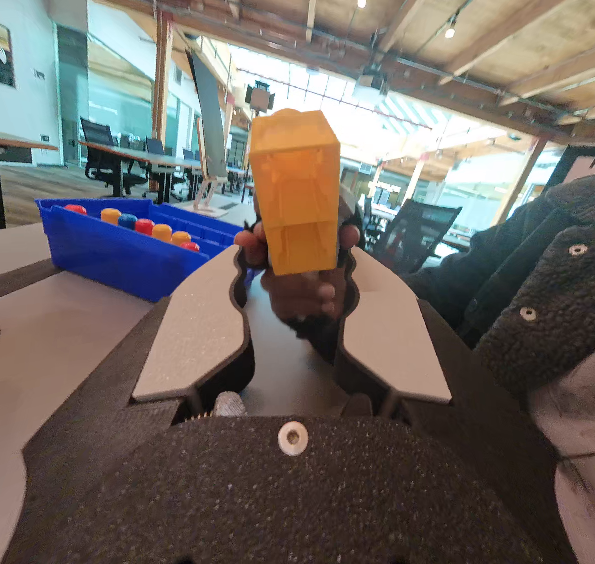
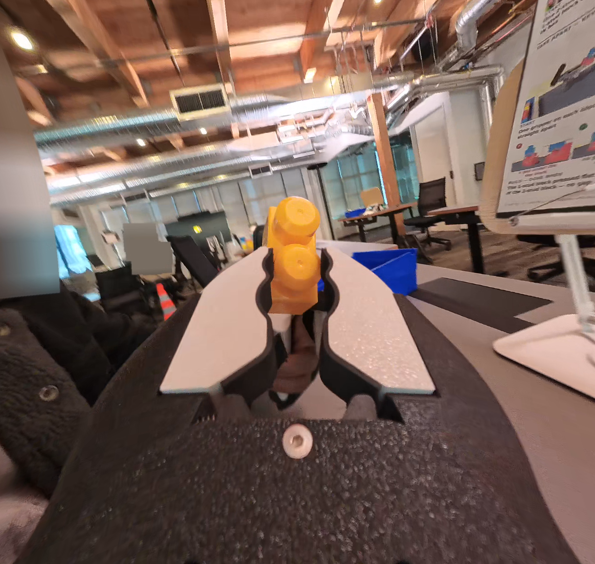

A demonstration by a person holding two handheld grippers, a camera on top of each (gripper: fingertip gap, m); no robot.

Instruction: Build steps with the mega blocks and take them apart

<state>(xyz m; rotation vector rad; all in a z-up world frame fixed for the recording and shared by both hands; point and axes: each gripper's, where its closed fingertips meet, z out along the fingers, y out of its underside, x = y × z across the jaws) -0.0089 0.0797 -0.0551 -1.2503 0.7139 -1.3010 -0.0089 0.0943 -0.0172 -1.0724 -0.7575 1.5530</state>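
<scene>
the right hand-held gripper [image 2: 295,283] is clamped on an orange block [image 2: 294,258], its fingers pinching the block's two flat sides so the two studs face back toward the right wrist camera, one at 12 o'clock above the other. that grip leaves the hollow underside free, which looks deliberate: in the left wrist view the same block [image 1: 297,194] shows its open underside and stands up toward 12 o'clock, lifted well clear of the tabletop [image 1: 64,316].

the left hand-held gripper [image 1: 296,258] has its fingers set wide, one on either side of the block's lower end, and i cannot see either finger touching it, so i read it as open and holding nothing. my judgement is that the two grippers face each other for a hand-over or a pull-apart (the block looks to have a seam across it, but whether it is one piece or two pressed together i cannot tell).

counting: one orange block in the air; two studs on it. at 10 o'clock in the left view a blue bin [image 1: 128,258] sits on the tabletop, with seven stud tops showing above its rim: three red, three orange, one blue. at 2 o'clock in the right view an instruction sheet [image 2: 553,97] stands on a stand.
</scene>
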